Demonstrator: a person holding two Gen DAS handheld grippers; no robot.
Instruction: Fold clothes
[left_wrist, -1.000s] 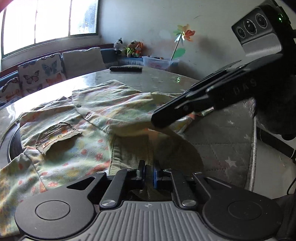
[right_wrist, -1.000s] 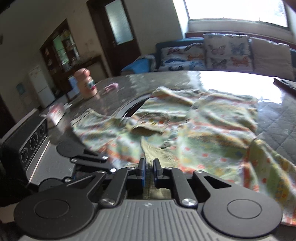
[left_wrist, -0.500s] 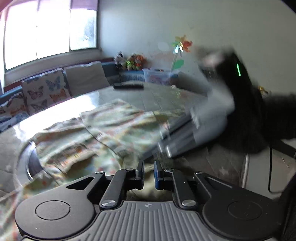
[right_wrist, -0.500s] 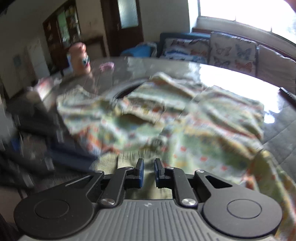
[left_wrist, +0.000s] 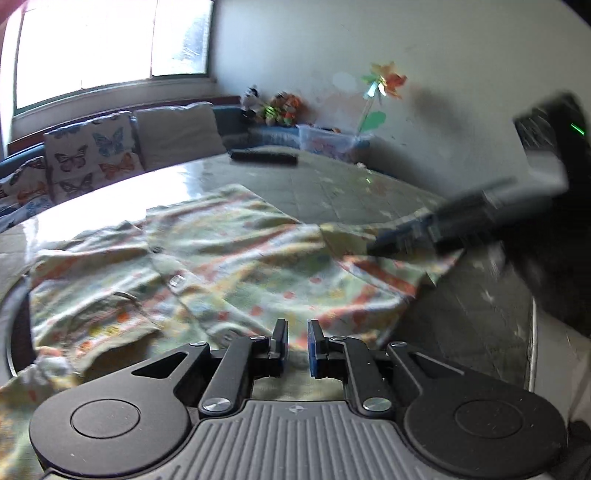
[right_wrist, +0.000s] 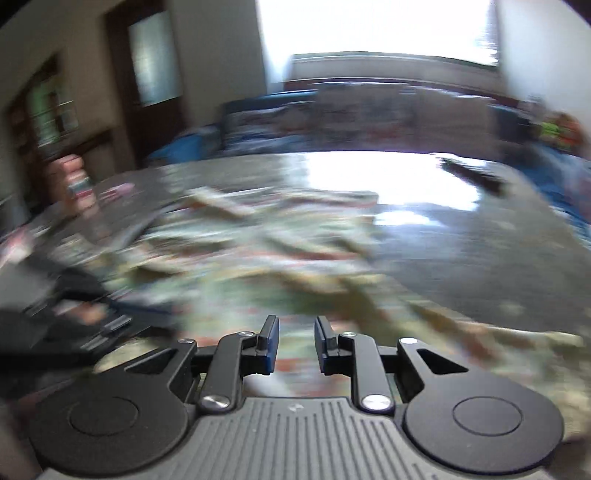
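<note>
Both jaws have parted since a second ago: left gripper (left_wrist: 294, 341) and right gripper (right_wrist: 296, 345) gape, nothing held. I see the shirt (left_wrist: 229, 258) rumpled on the surface (left_wrist: 332, 184), so that fold's released.

The right wrist view is smeared throughout: the shirt (right_wrist: 266, 251) shows only as streaks, and the bottle (right_wrist: 79, 184) is unreadable. In the left view the right tongs (left_wrist: 373, 246) blur (grip unclear), and the shirt's near edge is hidden.

Soft printed cloth shirt (left_wrist: 236, 254), glossy table (left_wrist: 325, 184)
</note>
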